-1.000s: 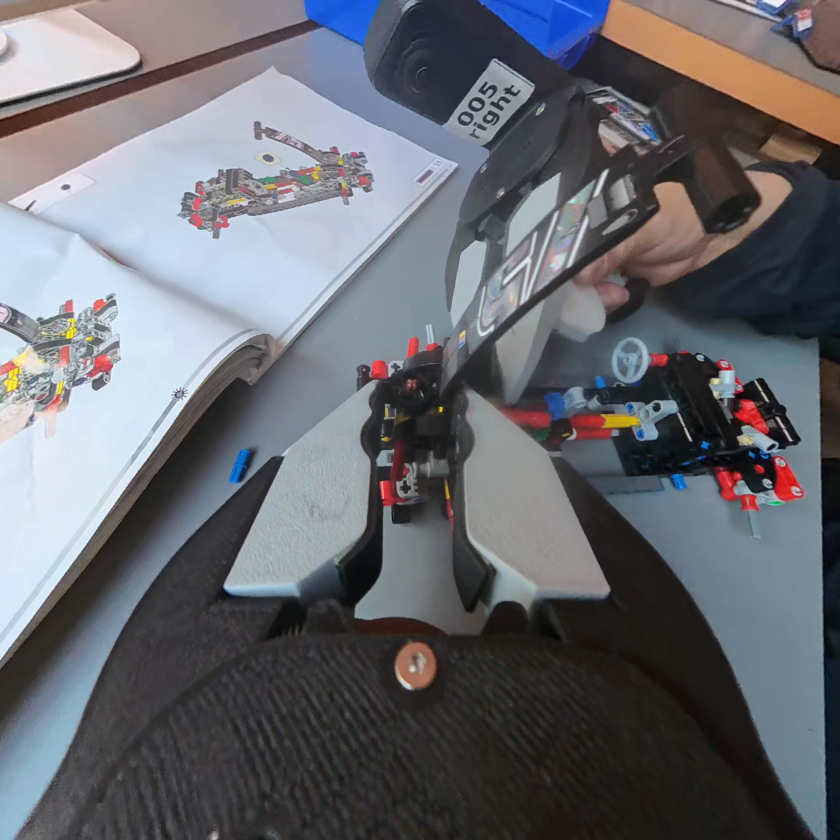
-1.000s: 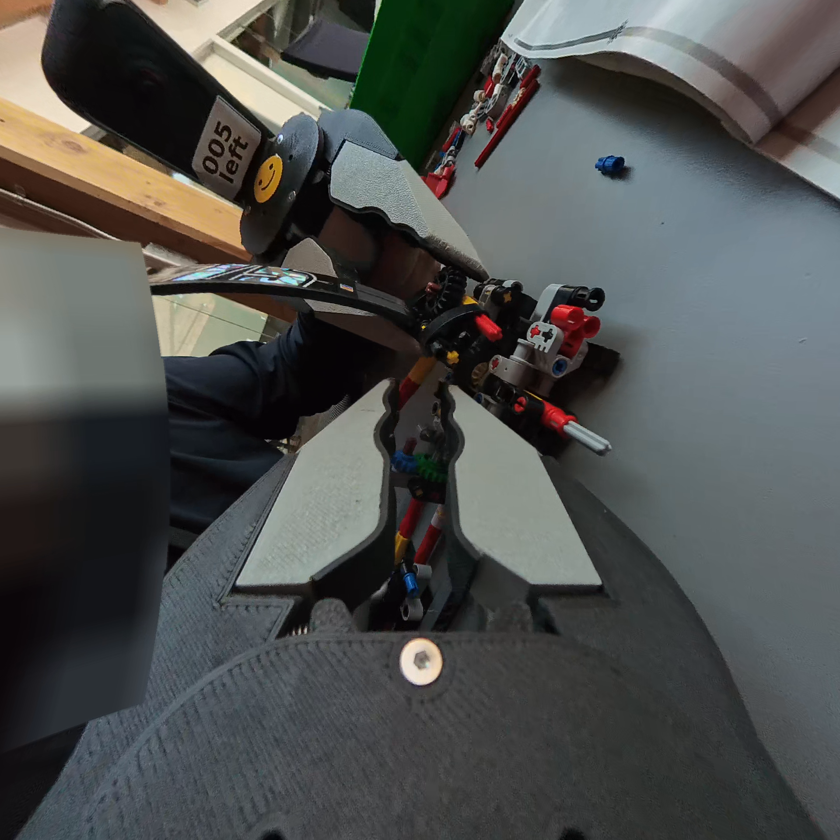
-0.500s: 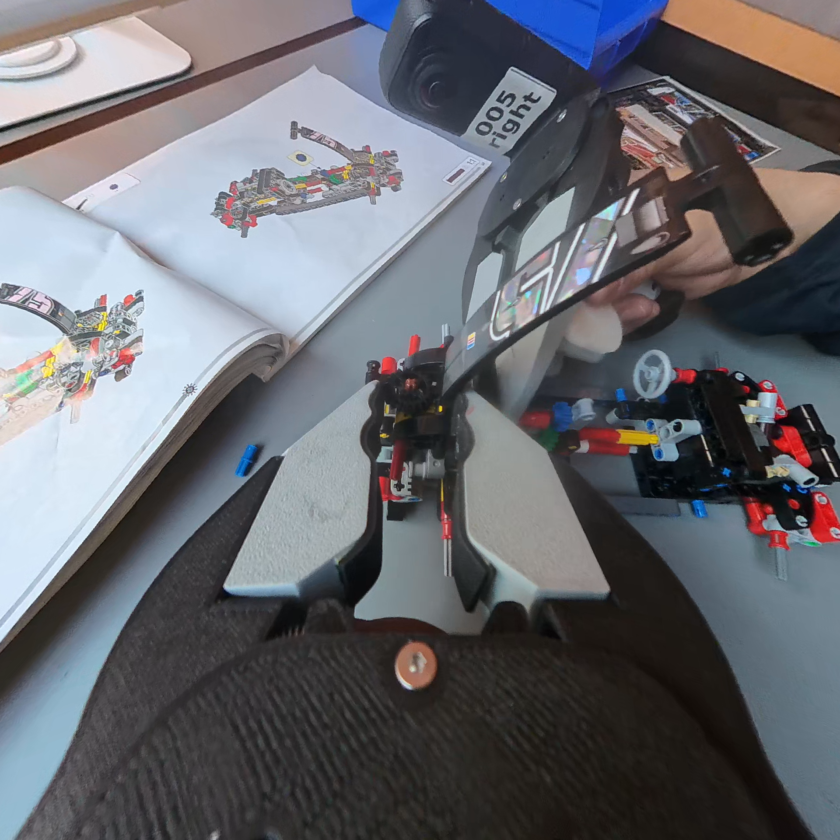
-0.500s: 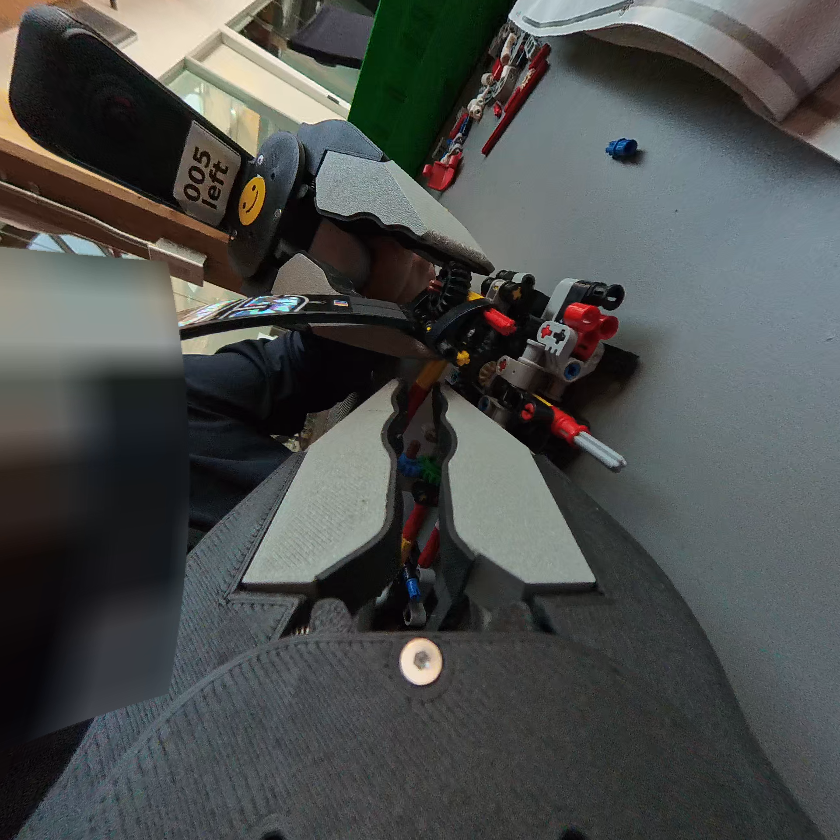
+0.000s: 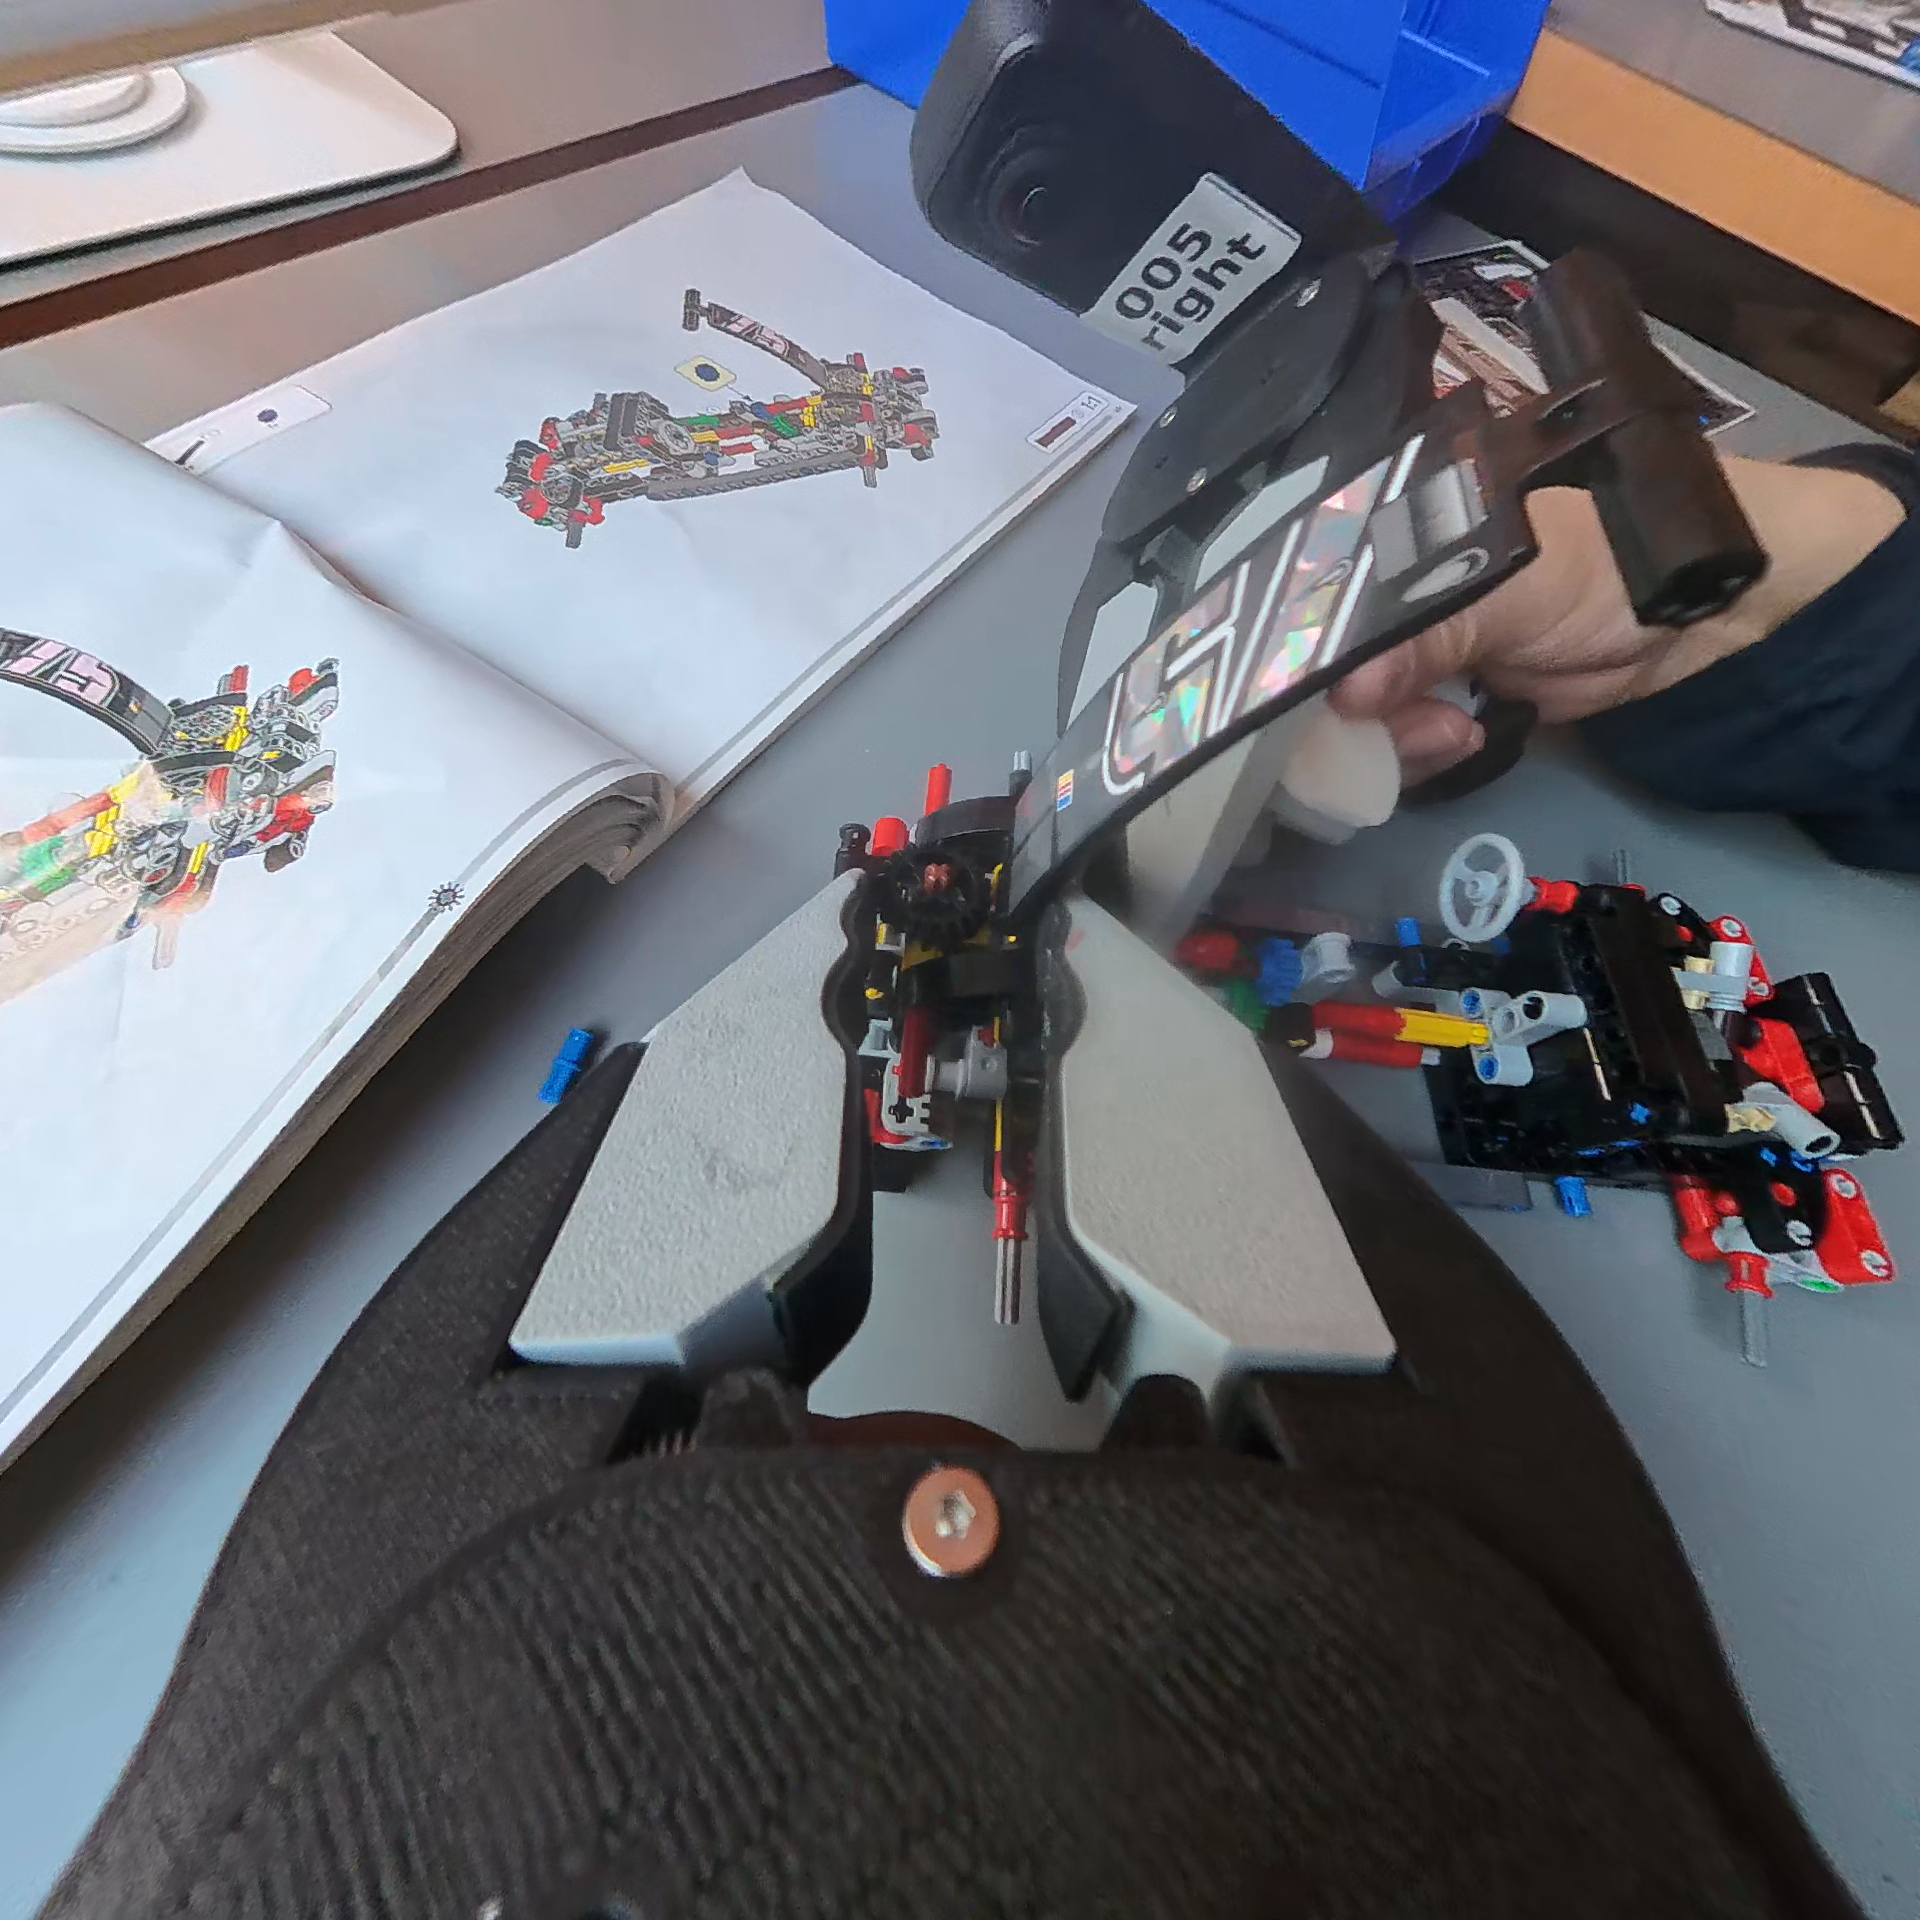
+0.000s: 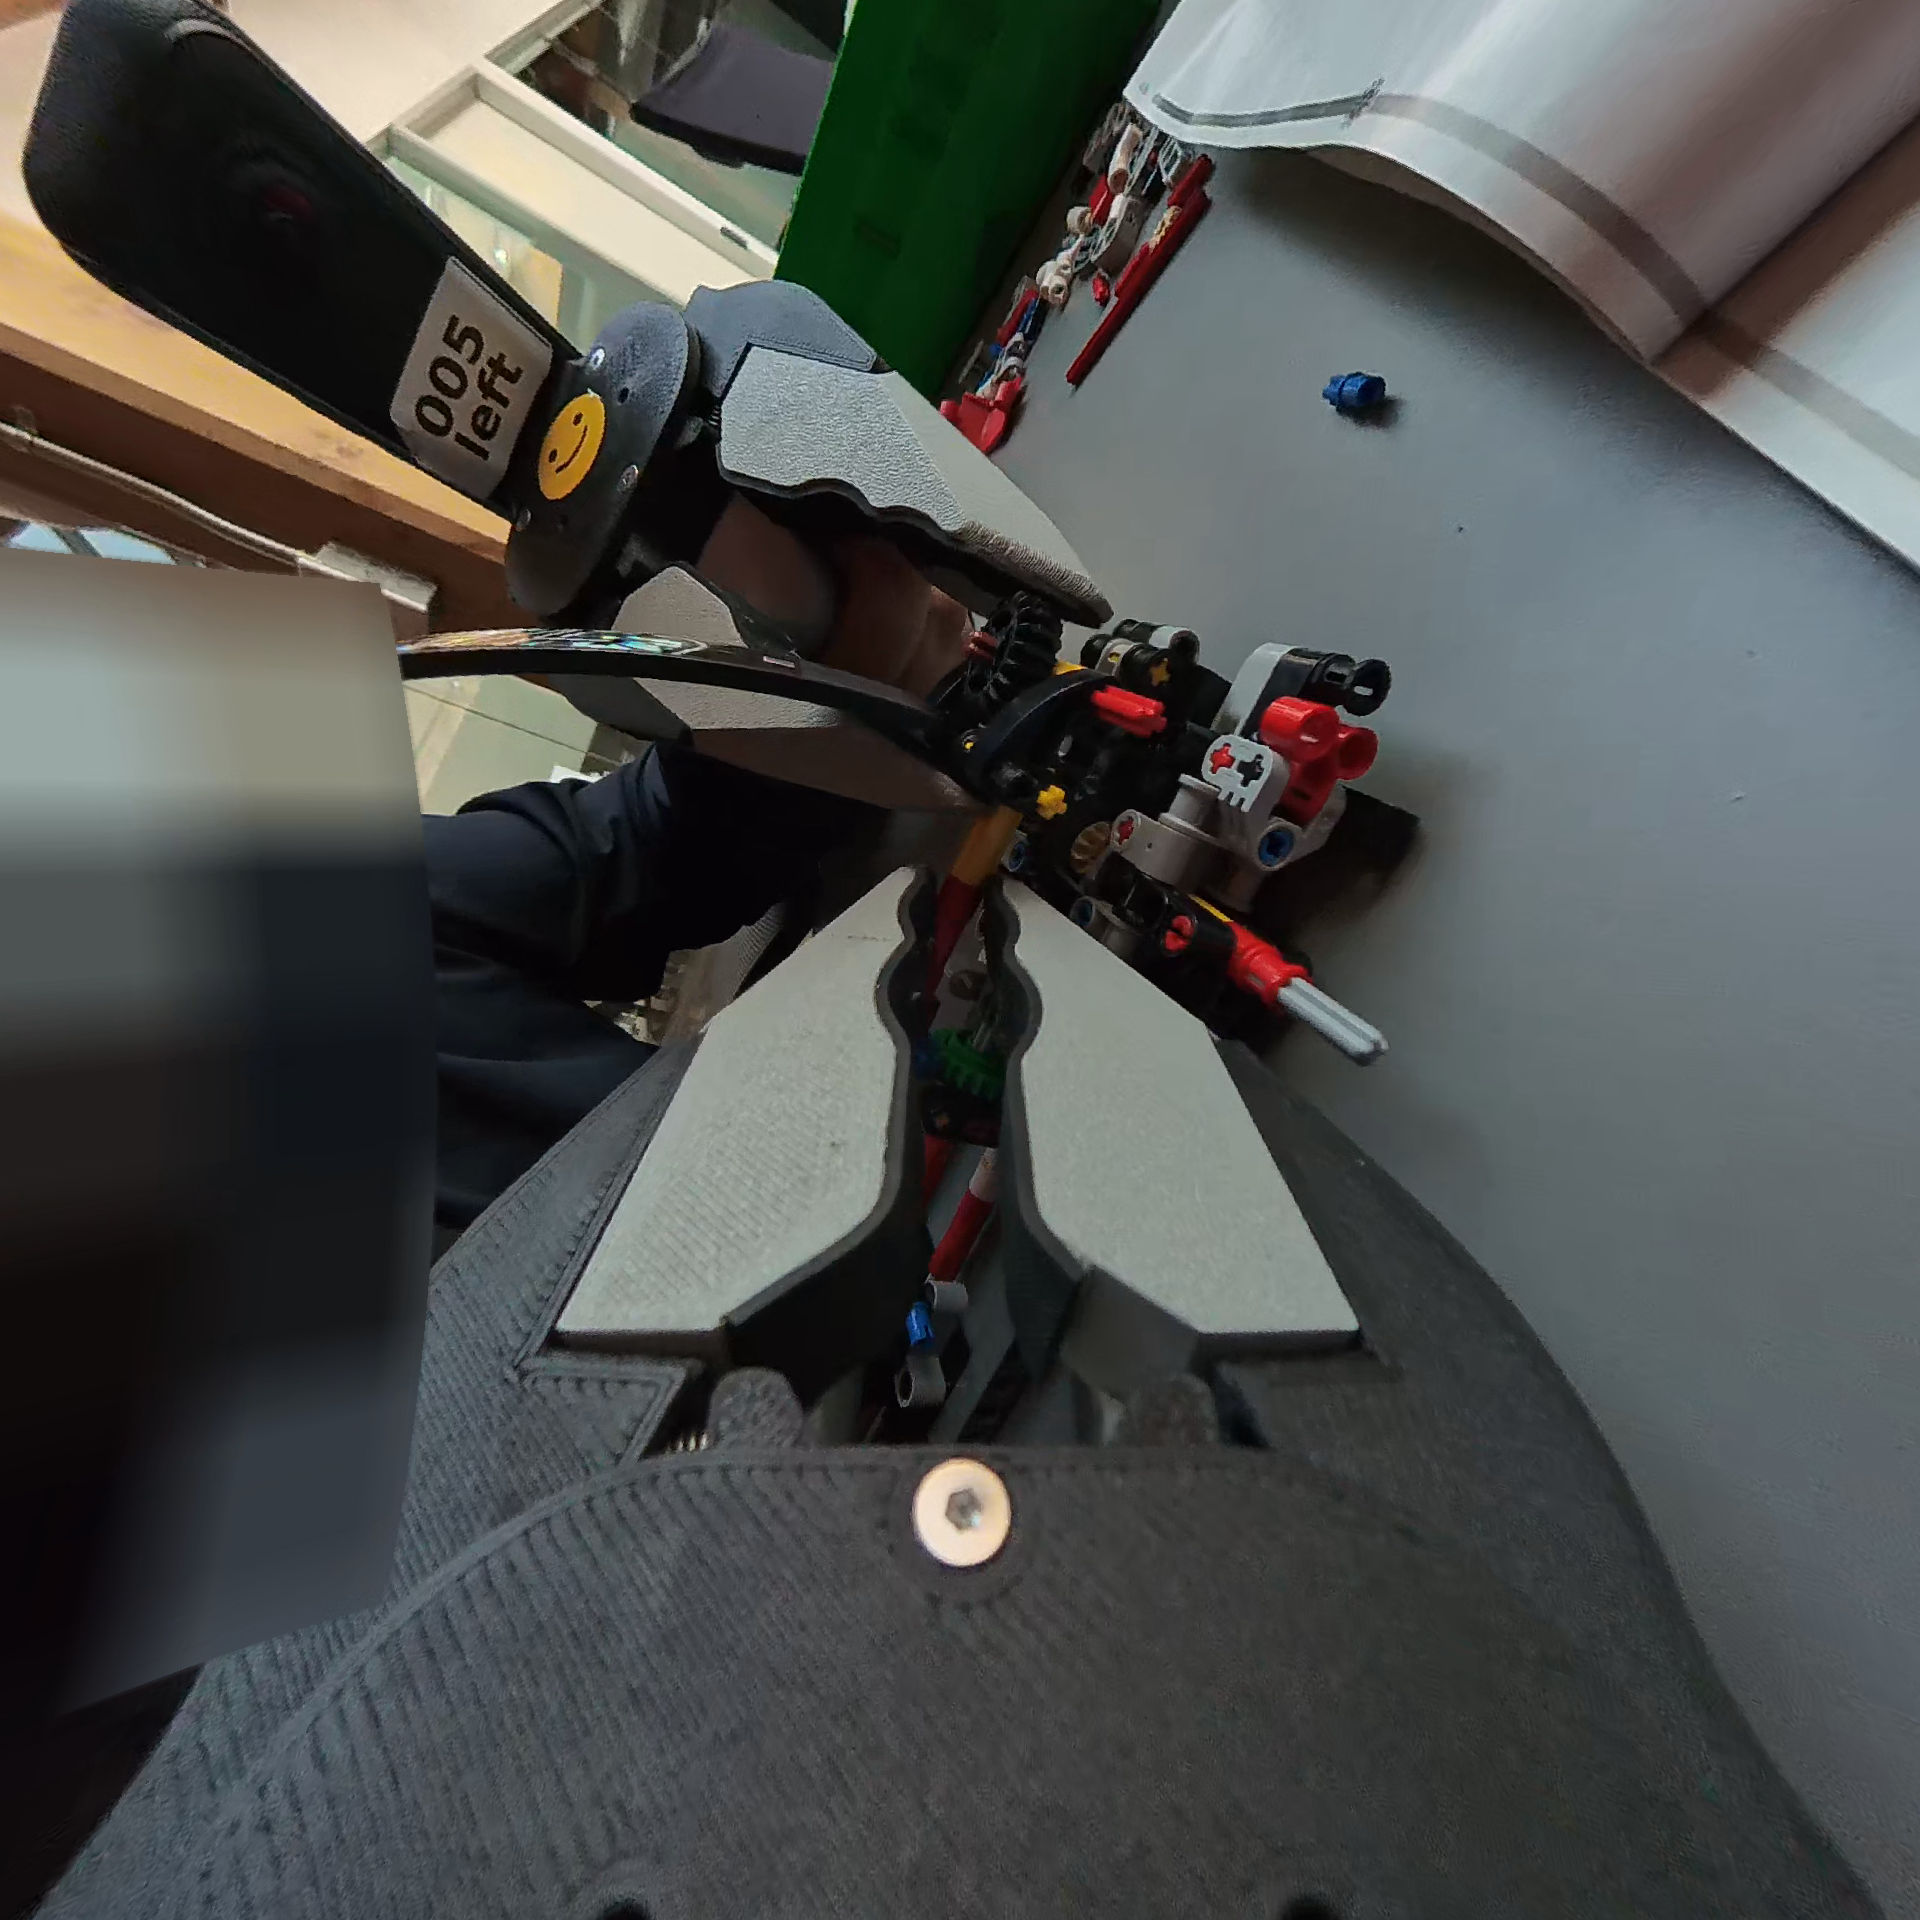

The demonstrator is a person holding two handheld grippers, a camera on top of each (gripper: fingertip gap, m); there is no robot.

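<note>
A brick-built car chassis (image 5: 1621, 1039), black with red, yellow and grey parts, lies on the grey table (image 5: 727, 852). My left gripper (image 5: 951, 935) is shut on its front end, by a black gear. A black curved panel (image 5: 1247, 644) with a shiny sticker rises from that end. My right gripper (image 6: 958, 894) is shut on the chassis's thin red and yellow middle shaft (image 6: 961, 883), with a green gear (image 6: 961, 1060) between its fingers. In the right wrist view the left gripper (image 6: 1023, 707) grips the chassis (image 6: 1226, 790). In the left wrist view the right gripper's finger (image 5: 1195, 831) comes down behind the panel.
An open instruction booklet (image 5: 416, 623) lies at the left. A loose blue pin (image 5: 566, 1060) sits by it, also in the right wrist view (image 6: 1354, 392). A blue bin (image 5: 1351, 62) stands at the back. Loose red pieces (image 6: 1122, 229) lie farther off. A person's hand (image 5: 1558, 623) holds the right gripper. My two grippers' fingertips are within a few centimetres of each other.
My right gripper's fingers have narrowed step by step onto the red middle shaft. My left gripper keeps the same hold on the front end. Both views have shifted slightly.
</note>
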